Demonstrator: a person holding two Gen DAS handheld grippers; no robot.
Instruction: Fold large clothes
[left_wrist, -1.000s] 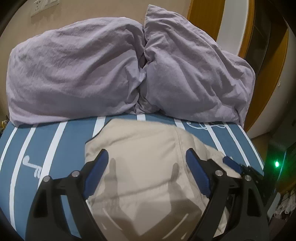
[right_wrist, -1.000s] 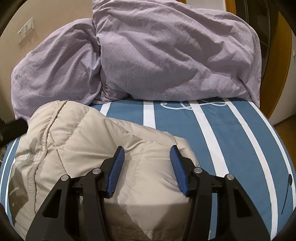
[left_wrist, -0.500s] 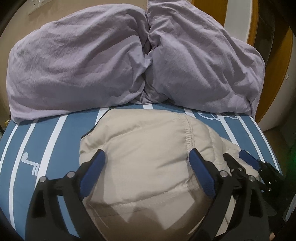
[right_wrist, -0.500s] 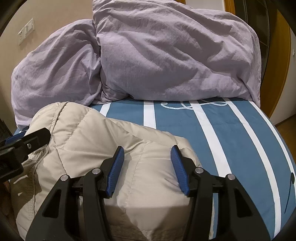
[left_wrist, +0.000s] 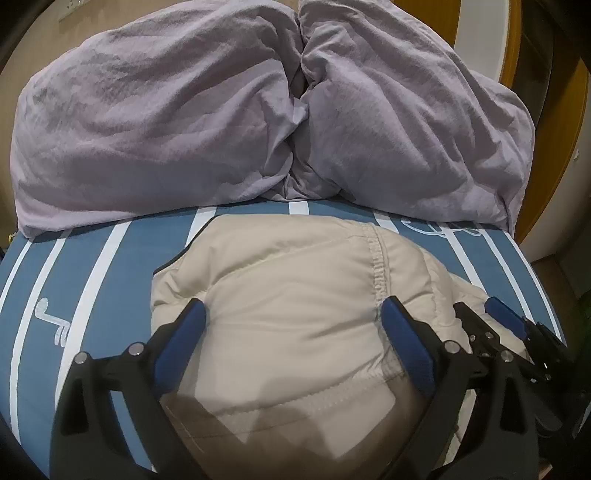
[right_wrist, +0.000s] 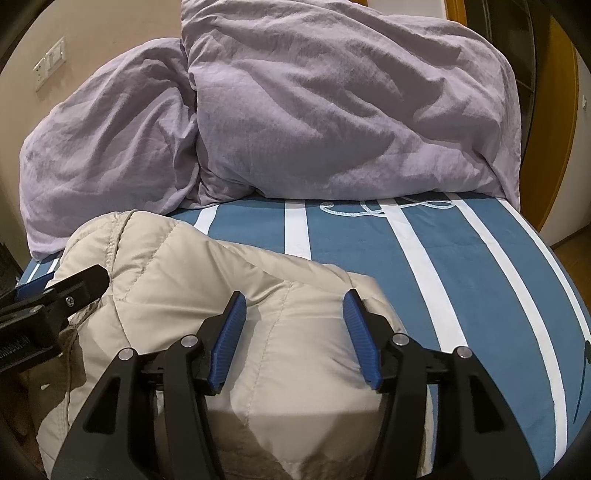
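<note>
- Left wrist view: the beige jacket (left_wrist: 295, 302) lies bunched on the striped blue bed (left_wrist: 92, 280), just in front of the lilac duvet (left_wrist: 221, 110) heaped at the head.
- The left hand-held gripper (left_wrist: 291, 325) is spread wide over the jacket, its blue pads (left_wrist: 184, 332) on either side of the padded fabric with nothing pinched between them.
- To the jacket's right, the right hand-held gripper (left_wrist: 495, 325) reaches in over the fabric edge.
- Right wrist view: the jacket (right_wrist: 184, 288) covers the near left part of the bed (right_wrist: 461, 258), below the duvet (right_wrist: 332, 103).
- The right hand-held gripper (right_wrist: 293, 332) hangs over the jacket's right corner with its jaws parted, gripping nothing.
- At the jacket's left edge the left hand-held gripper (right_wrist: 51, 291) comes in from the side; a wall switch (right_wrist: 50, 64) sits above the duvet.
</note>
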